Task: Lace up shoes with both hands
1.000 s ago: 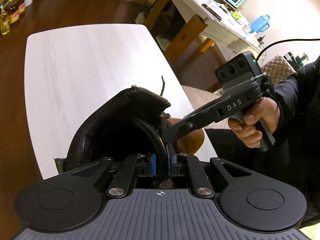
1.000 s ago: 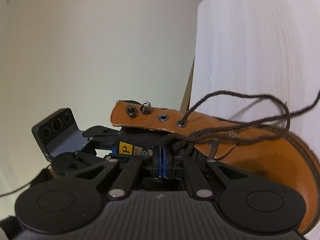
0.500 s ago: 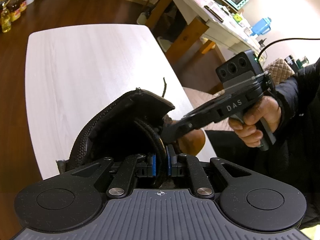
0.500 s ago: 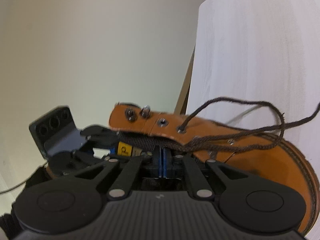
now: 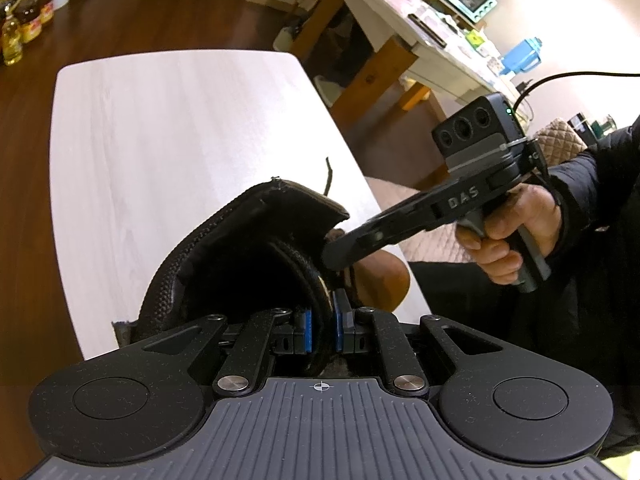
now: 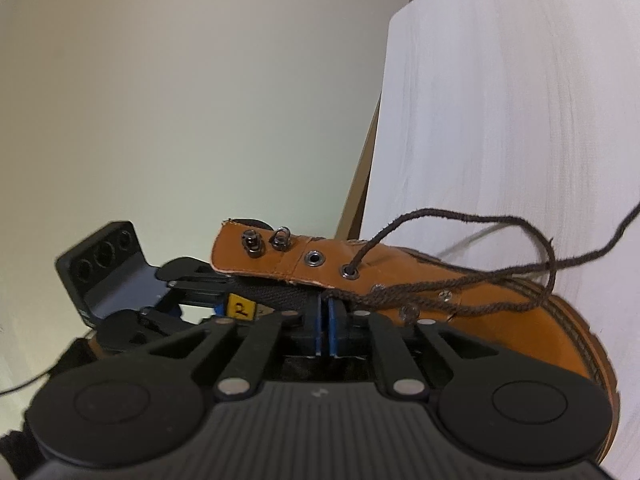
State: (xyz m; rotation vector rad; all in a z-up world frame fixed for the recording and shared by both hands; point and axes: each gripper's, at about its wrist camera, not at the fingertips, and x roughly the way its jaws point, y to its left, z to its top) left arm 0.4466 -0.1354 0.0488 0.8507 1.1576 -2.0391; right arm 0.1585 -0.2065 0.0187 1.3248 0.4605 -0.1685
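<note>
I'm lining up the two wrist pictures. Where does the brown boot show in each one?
Left wrist view: the boot sits low centre; its dark padded collar is gripped by the left claw, tan leather peeks out at right.
Right wrist view: the boot fills the lower right, eyelet flap above the right claw.
Shared landmark: the white table.

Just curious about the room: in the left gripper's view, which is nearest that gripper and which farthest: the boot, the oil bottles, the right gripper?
1. Boot, clamped at the left gripper.
2. Right gripper, just beyond, right.
3. Oil bottles, far floor, upper left.
</note>
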